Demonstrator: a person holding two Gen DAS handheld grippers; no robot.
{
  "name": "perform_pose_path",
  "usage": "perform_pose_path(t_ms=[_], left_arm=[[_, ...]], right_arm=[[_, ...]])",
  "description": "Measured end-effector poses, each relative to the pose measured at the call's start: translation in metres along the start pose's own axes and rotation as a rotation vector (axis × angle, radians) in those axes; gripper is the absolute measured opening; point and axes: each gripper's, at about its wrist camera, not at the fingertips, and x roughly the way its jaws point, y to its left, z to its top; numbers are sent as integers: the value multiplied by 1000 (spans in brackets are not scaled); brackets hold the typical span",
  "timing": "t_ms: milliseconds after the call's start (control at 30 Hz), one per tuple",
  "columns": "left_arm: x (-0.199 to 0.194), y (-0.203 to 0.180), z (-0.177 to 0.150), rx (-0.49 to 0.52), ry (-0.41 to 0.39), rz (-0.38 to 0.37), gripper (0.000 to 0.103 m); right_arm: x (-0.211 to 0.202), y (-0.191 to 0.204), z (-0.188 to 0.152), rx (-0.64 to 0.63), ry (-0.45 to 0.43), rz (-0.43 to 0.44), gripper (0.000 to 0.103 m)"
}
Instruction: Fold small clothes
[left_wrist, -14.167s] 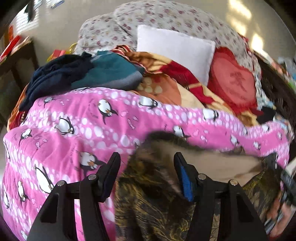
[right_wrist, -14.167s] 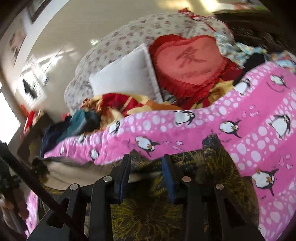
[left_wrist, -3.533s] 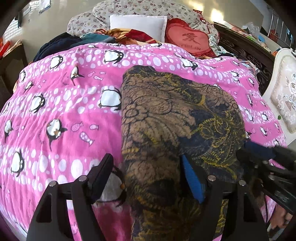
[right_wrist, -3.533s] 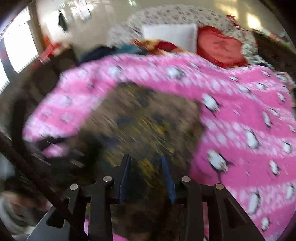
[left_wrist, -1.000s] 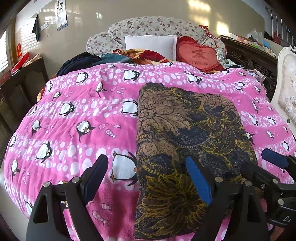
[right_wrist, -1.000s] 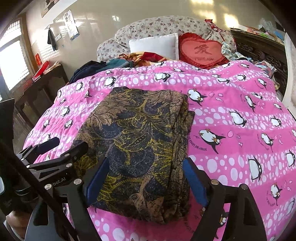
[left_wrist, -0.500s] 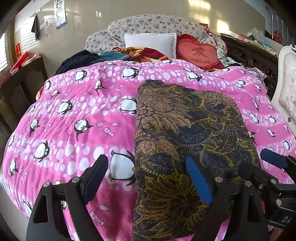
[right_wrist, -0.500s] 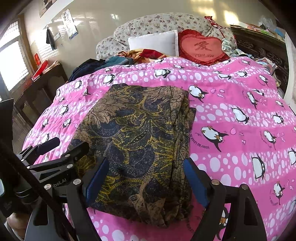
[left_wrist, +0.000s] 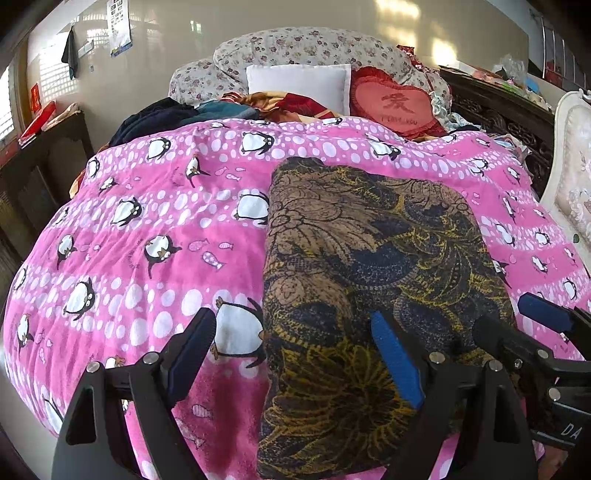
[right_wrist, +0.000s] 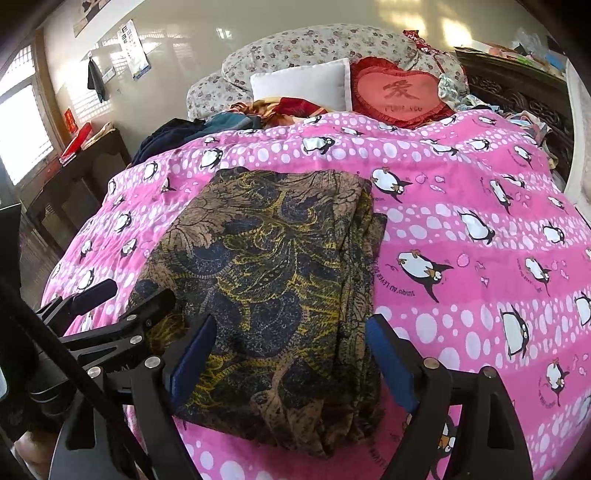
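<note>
A folded garment, brown and dark blue with yellow leaf patterns, lies flat on the pink penguin blanket. My left gripper hovers open above the garment's near left edge, jaws wide and holding nothing. Over the garment's near right part, my right gripper is open too, with nothing pinched. Each gripper shows in the other's view: the right one at the right edge, the left one at the left edge.
At the head of the bed lie a white pillow, a red heart cushion, a floral bolster and a heap of dark clothes. A dark wooden table stands left; a carved headboard and pale chair stand right.
Over the last second nothing has moved beyond a slight camera shift. Some seconds back both grippers were close on the garment; now they stand back, open, and it lies folded.
</note>
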Motion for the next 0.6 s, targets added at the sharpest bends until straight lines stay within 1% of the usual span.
perform_pose_path(t_ms=[300, 600], left_arm=[[-7, -1, 2, -11, -18, -3, 85], [-15, -5, 3, -6, -53, 2, 85]], right_arm=[[-6, 3, 2, -8, -19, -5, 87], [-10, 6, 4, -7, -27, -5, 88]])
